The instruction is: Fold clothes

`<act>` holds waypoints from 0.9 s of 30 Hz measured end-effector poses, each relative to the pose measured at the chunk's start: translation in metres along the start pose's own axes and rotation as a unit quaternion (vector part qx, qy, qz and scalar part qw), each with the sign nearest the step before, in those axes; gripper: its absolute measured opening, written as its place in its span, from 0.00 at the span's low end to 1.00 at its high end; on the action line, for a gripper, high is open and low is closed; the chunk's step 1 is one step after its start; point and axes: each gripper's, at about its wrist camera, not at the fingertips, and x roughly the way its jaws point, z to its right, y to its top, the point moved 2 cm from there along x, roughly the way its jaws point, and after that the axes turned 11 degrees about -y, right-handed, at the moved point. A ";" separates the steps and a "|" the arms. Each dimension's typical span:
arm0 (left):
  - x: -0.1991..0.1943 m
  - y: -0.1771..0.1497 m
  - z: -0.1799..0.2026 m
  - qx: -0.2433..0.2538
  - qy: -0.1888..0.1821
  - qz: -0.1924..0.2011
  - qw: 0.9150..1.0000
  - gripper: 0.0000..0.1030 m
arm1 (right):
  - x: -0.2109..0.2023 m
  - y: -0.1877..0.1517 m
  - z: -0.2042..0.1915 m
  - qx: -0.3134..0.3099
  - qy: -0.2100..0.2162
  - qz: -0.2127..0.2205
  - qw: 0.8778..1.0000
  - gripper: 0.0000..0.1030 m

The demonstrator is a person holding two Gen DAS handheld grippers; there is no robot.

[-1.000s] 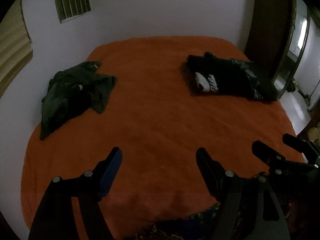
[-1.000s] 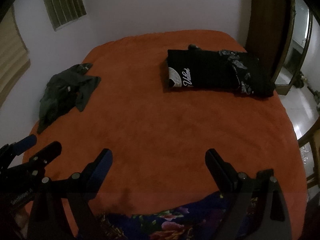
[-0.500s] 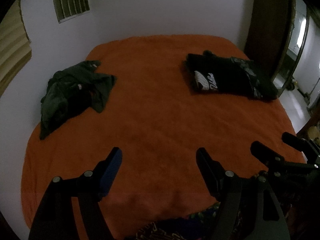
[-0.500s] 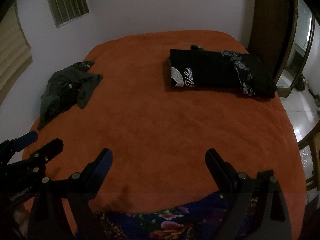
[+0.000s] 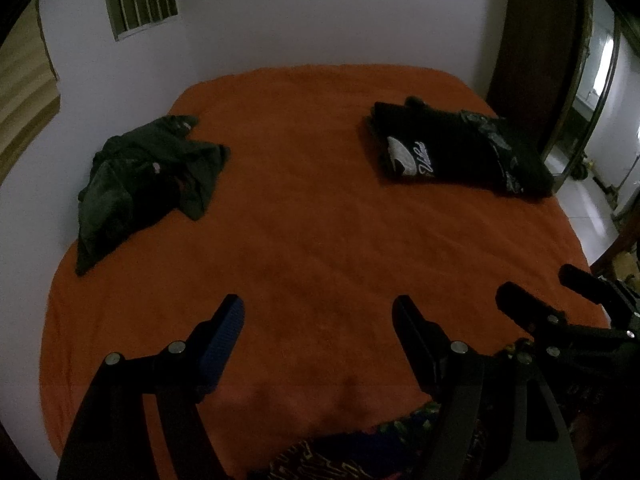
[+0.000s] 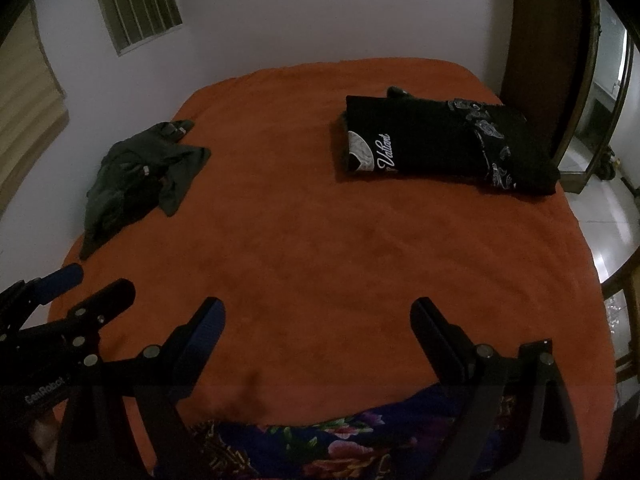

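A crumpled dark green garment [image 5: 148, 184] [image 6: 140, 176] lies at the left side of the orange bed [image 5: 320, 220] [image 6: 320, 220]. At the far right a black garment with white lettering [image 5: 460, 152] [image 6: 440, 144] rests folded in a flat rectangle. My left gripper [image 5: 318, 312] hovers open over the near part of the bed, nothing between its fingers. My right gripper [image 6: 316, 308] is open too, beside it on the right, also empty. Each gripper shows at the edge of the other's view: the right gripper [image 5: 548, 292] and the left gripper [image 6: 92, 284].
A flower-patterned blue cloth [image 6: 340, 440] hangs at the bed's near edge. A white wall with a barred window [image 6: 136, 4] stands behind the bed. A dark wooden door frame [image 6: 544, 40] and a tiled floor [image 6: 608, 216] lie to the right.
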 end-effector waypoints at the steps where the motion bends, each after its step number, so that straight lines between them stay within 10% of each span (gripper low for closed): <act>1: 0.000 0.000 0.000 0.000 0.001 0.001 1.000 0.75 | -0.001 0.001 0.000 0.000 -0.002 0.003 1.000 0.91; 27: 0.001 0.010 -0.012 -0.005 -0.005 0.007 1.000 0.75 | -0.011 -0.001 -0.003 -0.001 0.012 0.022 1.000 0.91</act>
